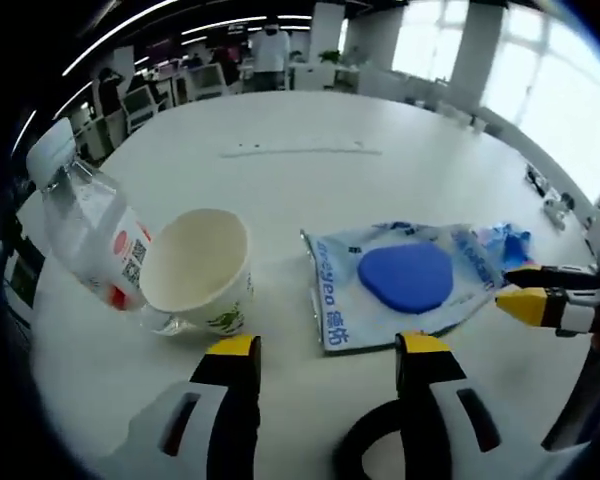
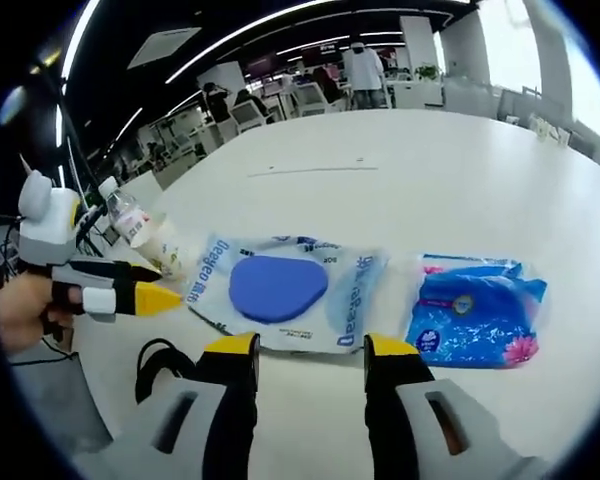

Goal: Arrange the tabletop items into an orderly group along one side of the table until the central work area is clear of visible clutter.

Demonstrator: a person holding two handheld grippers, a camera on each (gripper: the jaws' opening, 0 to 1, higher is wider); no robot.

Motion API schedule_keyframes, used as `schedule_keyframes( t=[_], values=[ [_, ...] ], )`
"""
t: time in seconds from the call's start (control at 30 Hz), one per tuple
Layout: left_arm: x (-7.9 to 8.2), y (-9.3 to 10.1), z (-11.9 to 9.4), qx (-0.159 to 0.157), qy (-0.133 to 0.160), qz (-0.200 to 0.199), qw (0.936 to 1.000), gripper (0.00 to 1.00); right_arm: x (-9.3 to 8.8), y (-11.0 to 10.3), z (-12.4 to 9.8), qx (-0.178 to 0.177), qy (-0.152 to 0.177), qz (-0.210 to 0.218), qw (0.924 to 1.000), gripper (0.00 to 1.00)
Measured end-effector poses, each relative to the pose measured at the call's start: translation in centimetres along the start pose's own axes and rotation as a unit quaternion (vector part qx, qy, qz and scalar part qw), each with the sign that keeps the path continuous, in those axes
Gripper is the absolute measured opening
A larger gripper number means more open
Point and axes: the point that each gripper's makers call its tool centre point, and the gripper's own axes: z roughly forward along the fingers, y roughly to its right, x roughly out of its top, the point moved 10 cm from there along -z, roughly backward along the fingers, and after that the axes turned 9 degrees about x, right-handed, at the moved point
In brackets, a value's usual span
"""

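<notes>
On a wide white counter (image 1: 310,130) in an open-plan office, my left tongs (image 1: 325,345) stand wide apart and grip nothing. Just ahead of them, slightly to the right, lies a flat wet-wipe pack with a blue lid (image 1: 405,277); its near edge sits close to my right-hand tip without touching it. Ahead and to the left, a paper cup (image 1: 197,272) lies tipped on its side, its mouth facing me, with a clear plastic bottle (image 1: 90,232) leaning against it from the left. My right tongs (image 1: 528,290) come into the left gripper view from the right, their yellow tips near the pack's far corner; I cannot tell whether they touch it.

In the right gripper view, my right tongs (image 2: 310,348) are also spread wide and empty. The wet-wipe pack (image 2: 280,288) lies just beyond them, reaching off to their left. A blue tissue packet (image 2: 477,310) lies beside it on the right, close but apart. The left tongs (image 2: 165,298) come in from the left, held by a hand (image 2: 15,305), yellow tip at the pack's left edge. The bottle (image 2: 140,232) lies behind them.
</notes>
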Motion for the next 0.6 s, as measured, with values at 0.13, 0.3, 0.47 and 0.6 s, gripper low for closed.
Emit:
schedule_keyframes(
  t=[0.13,0.3,0.47,0.6],
  values=[
    [0.2,-0.4,-1.1,0.007,0.007,0.003,0.9999,0.50,0.3,-0.1,-0.3,0.004,0.004,0.001,1.0000,0.39],
    [-0.1,-1.0,-2.2,0.014,0.009,0.006,0.9998,0.50,0.3,-0.5,-0.6,0.012,0.003,0.005,0.9999,0.38],
    [-0.8,-2.2,-3.2,0.024,0.001,-0.009,0.9997,0.50,0.1,-1.5,-0.8,0.026,0.005,0.005,0.9997,0.38],
    [-1.8,-1.8,-4.4,0.025,-0.001,-0.006,0.9997,0.49,-0.5,-2.2,-0.7,0.043,-0.003,-0.003,0.9991,0.38]
  ],
)
